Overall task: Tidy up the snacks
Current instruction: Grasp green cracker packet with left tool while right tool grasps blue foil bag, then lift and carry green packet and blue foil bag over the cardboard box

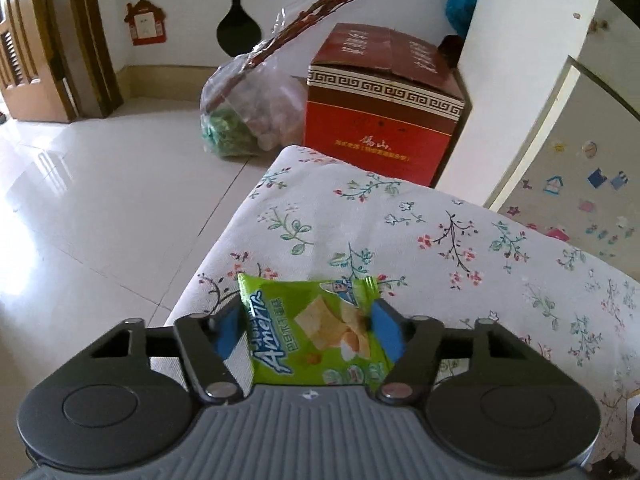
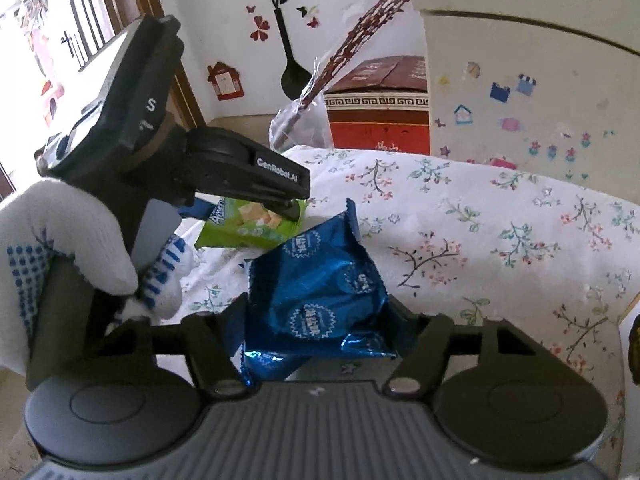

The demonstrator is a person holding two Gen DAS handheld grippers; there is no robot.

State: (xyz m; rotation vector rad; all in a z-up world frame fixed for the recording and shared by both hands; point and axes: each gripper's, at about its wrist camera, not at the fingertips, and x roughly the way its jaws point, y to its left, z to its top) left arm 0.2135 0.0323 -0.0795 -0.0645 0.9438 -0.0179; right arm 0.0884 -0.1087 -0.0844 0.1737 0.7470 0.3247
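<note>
My left gripper is shut on a green snack packet, held flat between its blue pads above the floral cloth. The same green packet shows in the right wrist view, clamped in the left gripper, which a white-gloved hand holds. My right gripper is shut on a shiny blue snack packet, which stands up crumpled between the fingers, just right of and below the green packet.
A red carton stands on the floor beyond the cloth, with a clear plastic bag of items and red twigs beside it. A white cabinet with stickers is on the right. Tiled floor lies to the left.
</note>
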